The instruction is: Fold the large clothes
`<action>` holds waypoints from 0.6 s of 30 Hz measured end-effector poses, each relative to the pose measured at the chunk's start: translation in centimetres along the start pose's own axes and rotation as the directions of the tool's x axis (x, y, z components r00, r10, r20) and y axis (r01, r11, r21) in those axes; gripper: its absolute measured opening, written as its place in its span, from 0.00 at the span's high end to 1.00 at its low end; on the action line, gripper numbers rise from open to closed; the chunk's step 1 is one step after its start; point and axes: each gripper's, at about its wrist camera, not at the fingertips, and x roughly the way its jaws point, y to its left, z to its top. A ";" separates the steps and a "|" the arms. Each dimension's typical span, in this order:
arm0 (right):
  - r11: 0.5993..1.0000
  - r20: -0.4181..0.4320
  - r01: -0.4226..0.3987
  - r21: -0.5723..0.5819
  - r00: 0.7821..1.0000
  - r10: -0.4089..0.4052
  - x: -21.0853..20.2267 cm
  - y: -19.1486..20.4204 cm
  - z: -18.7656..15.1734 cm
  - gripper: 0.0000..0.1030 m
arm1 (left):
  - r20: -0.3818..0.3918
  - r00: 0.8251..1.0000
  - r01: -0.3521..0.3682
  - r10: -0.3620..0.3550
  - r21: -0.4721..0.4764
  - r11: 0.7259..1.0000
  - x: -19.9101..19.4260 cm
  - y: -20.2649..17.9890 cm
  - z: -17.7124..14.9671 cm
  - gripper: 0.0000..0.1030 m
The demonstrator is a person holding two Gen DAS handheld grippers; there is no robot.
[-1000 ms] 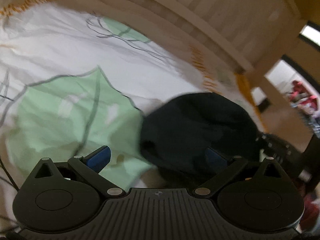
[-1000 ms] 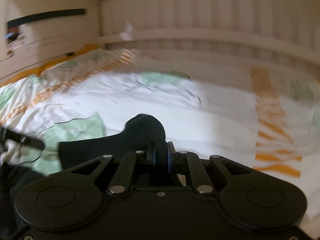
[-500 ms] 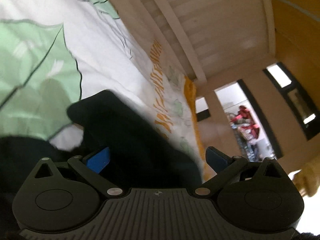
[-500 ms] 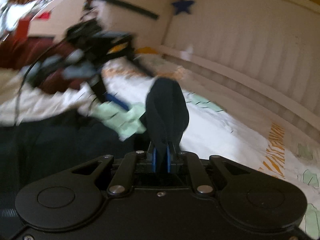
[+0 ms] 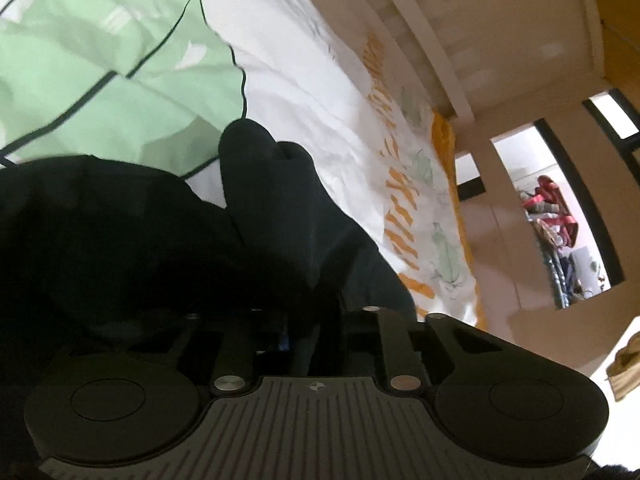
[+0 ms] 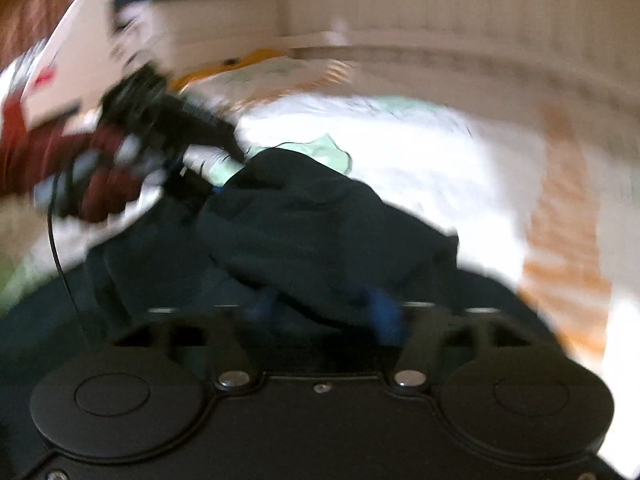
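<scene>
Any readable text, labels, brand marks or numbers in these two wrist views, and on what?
None readable.
Left gripper housing: a small round emblem, no letters.
Bedsheet: orange border pattern, not clearly lettering.
Right wrist view: too blurred; red marks on white object unreadable.

Black garment (image 5: 280, 216), white bedsheet (image 5: 304, 80) with green patches, orange stripes, seemingly dark-red sleeve (image 6: 44, 148)

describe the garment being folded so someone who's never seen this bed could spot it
Start at the bed, covered by a white bedsheet printed with pale green patches and orange stripes. On it lies the dark garment, a crumpled, near-black heap. It is the only dark, plain cloth there, and the left gripper is closing on a fold of it.
</scene>
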 end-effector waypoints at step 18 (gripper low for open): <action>0.869 0.012 -0.004 0.494 1.000 -0.002 2.7 -3.6 1.9 0.85 | 0.097 0.995 0.000 -0.004 0.044 0.999 -3.2 -3.4 -1.4 0.95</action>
